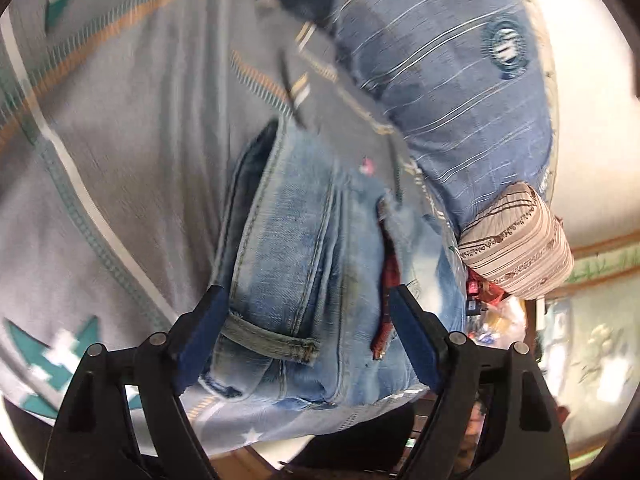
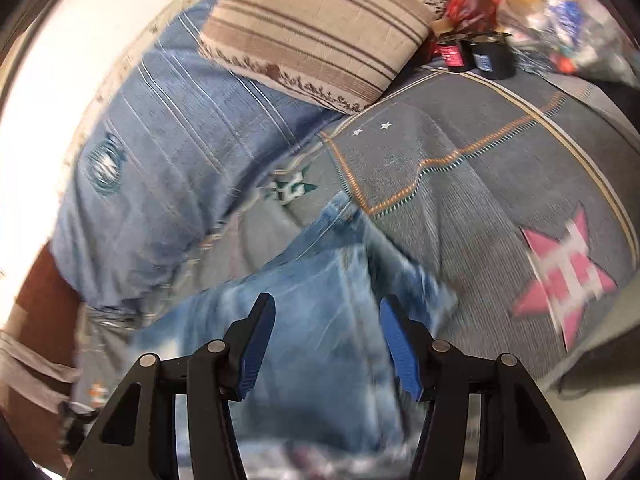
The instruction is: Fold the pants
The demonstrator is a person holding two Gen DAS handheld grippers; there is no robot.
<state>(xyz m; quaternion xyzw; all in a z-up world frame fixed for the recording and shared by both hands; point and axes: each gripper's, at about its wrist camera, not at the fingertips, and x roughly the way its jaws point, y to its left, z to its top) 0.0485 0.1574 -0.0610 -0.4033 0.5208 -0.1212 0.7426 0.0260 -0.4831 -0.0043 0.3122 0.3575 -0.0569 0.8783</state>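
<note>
The light blue jeans [image 1: 296, 248] lie bunched in a folded stack on a grey bedspread [image 1: 132, 128], waistband and belt loop toward the camera. My left gripper [image 1: 306, 294] stands open low over them, its blue pads on either side of the stack's near end, with no clear press on the denim. In the right wrist view the jeans [image 2: 320, 280] spread out blurred under my right gripper [image 2: 327, 302], which is open with the fabric below its fingers and nothing pinched.
A blue striped blanket [image 2: 168, 128] and a beige striped pillow [image 2: 320, 32] lie at the far side of the bed by a white wall. Small dark bottles [image 2: 476, 54] and plastic bags [image 2: 560, 8] sit beyond the pillow. A pink star [image 2: 564, 272] marks the bedspread [image 2: 480, 184].
</note>
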